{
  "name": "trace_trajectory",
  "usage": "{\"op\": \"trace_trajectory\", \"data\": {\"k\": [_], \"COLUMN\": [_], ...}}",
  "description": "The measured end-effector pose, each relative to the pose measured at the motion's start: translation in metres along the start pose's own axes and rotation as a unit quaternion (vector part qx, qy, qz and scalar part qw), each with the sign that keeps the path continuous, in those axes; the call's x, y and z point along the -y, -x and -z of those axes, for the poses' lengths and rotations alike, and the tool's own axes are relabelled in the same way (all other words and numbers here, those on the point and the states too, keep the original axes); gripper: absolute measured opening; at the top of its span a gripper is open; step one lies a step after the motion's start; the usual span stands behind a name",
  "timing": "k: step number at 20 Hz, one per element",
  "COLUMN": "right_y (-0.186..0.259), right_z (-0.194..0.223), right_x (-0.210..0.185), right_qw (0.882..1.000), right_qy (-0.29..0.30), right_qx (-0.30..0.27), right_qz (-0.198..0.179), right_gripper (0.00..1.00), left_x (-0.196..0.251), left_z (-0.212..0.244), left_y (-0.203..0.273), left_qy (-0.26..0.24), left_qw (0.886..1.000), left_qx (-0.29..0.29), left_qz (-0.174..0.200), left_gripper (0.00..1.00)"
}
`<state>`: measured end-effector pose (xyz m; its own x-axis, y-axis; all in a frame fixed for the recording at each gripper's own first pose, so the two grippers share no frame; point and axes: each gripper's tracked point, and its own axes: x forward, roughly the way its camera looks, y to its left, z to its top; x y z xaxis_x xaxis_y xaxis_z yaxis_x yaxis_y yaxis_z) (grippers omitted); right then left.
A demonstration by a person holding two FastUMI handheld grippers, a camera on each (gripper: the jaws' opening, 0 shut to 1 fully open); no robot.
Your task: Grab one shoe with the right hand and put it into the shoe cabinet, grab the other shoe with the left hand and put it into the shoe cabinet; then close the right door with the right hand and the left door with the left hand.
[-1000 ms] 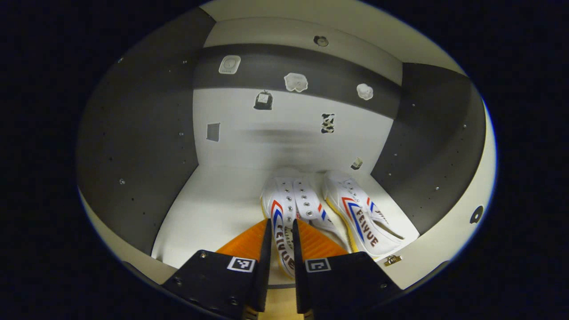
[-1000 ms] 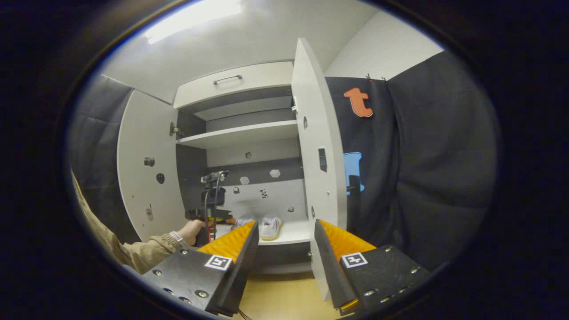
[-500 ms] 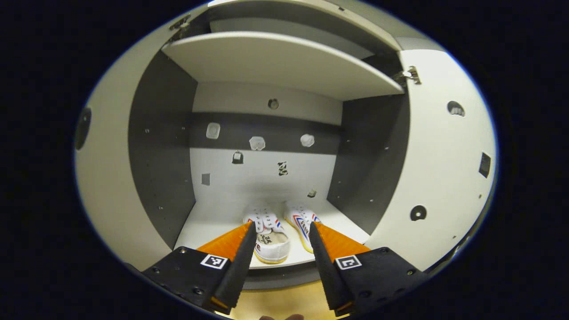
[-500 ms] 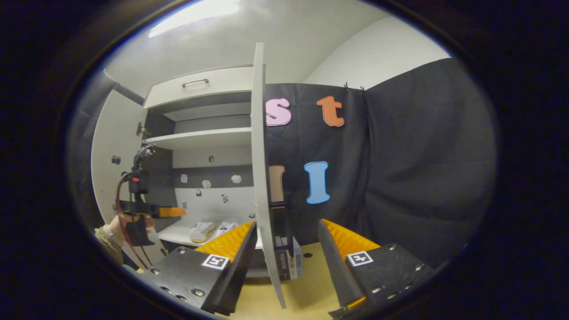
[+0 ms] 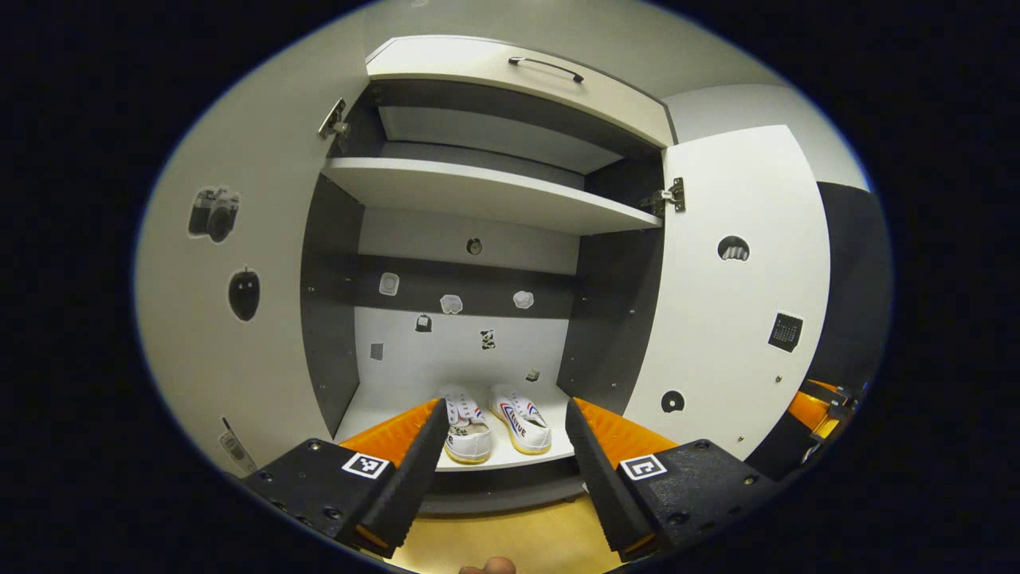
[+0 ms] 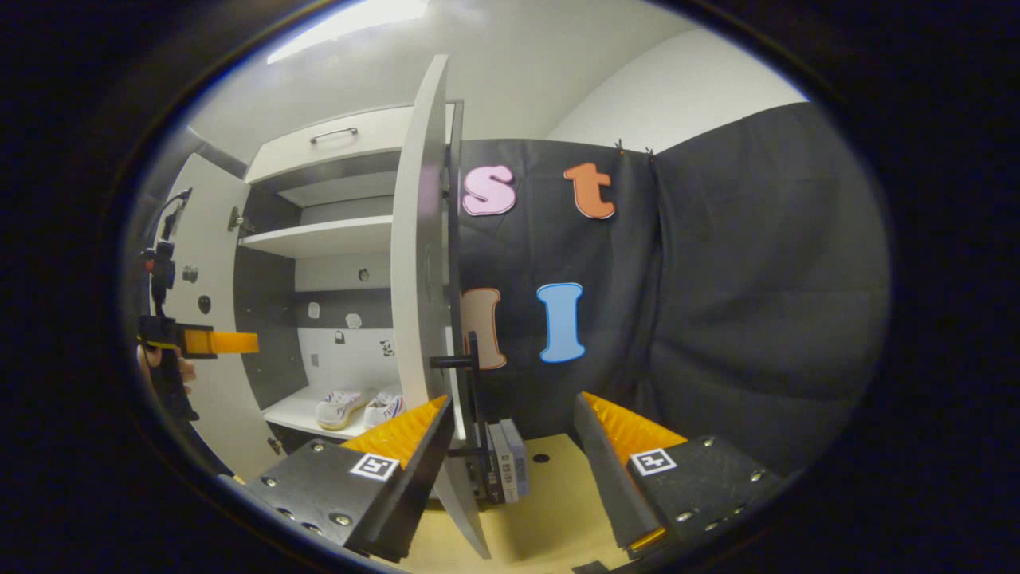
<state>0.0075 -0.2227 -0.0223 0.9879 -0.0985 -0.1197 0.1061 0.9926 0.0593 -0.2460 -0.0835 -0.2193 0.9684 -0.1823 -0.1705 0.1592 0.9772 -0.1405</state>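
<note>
Left gripper point(image 5: 502, 470) open, empty; right gripper point(image 6: 510, 470) open, empty, its fingers straddling the right door point(image 6: 418, 279) edge. Both shoes point(image 5: 498, 414) shelved ahead. Both doors left to close.

Left gripper view: the heel of the left shoe point(image 5: 466, 426) is partly covered by the left gripper point(image 5: 496, 470) finger; stickers point(image 5: 451, 304) on the shoe cabinet point(image 5: 486, 191) back panel are too small to identify. Right gripper view: the right door point(image 6: 420, 263), seen nearly edge-on, hides the cabinet's right part and the toe of one shoe point(image 6: 385, 406); the hand point(image 6: 163, 368) holding the far gripper is cut off at the edge.
</note>
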Motion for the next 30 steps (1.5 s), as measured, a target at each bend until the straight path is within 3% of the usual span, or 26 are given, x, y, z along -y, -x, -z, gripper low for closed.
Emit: {"op": "trace_trajectory", "data": {"k": [7, 10, 11, 12, 18, 30], "right_y": [0.000, 0.001, 0.005, 0.007, 0.003, -0.009], "right_z": [0.000, -0.002, 0.000, -0.001, 0.001, 0.006], "right_x": [-0.003, -0.011, -0.018, -0.026, -0.066, -0.123], "right_qw": [1.000, 0.999, 0.998, 0.998, 0.994, 0.988], "right_qy": [0.016, 0.026, 0.022, 0.018, 0.022, 0.017], "right_qx": [0.002, 0.005, 0.003, 0.001, -0.004, -0.013], "right_qz": [-0.023, -0.042, -0.053, -0.063, -0.107, -0.156], "right_gripper": [0.86, 0.90, 0.86, 0.89, 0.89, 0.89], "left_x": [0.003, 0.007, 0.009, 0.010, 0.008, -0.011], "left_z": [-0.006, -0.013, -0.016, -0.017, -0.015, -0.009], "left_y": [0.031, 0.041, 0.045, 0.048, 0.061, 0.078], "left_qy": [-0.002, 0.000, 0.000, 0.000, 0.001, 0.002], "left_qw": [1.000, 1.000, 1.000, 1.000, 0.999, 0.998], "left_qx": [0.007, 0.016, 0.019, 0.022, 0.023, 0.025], "left_qz": [-0.015, -0.015, -0.016, -0.016, -0.025, -0.049], "left_gripper": [0.90, 0.90, 0.90, 0.90, 0.89, 0.90]}}
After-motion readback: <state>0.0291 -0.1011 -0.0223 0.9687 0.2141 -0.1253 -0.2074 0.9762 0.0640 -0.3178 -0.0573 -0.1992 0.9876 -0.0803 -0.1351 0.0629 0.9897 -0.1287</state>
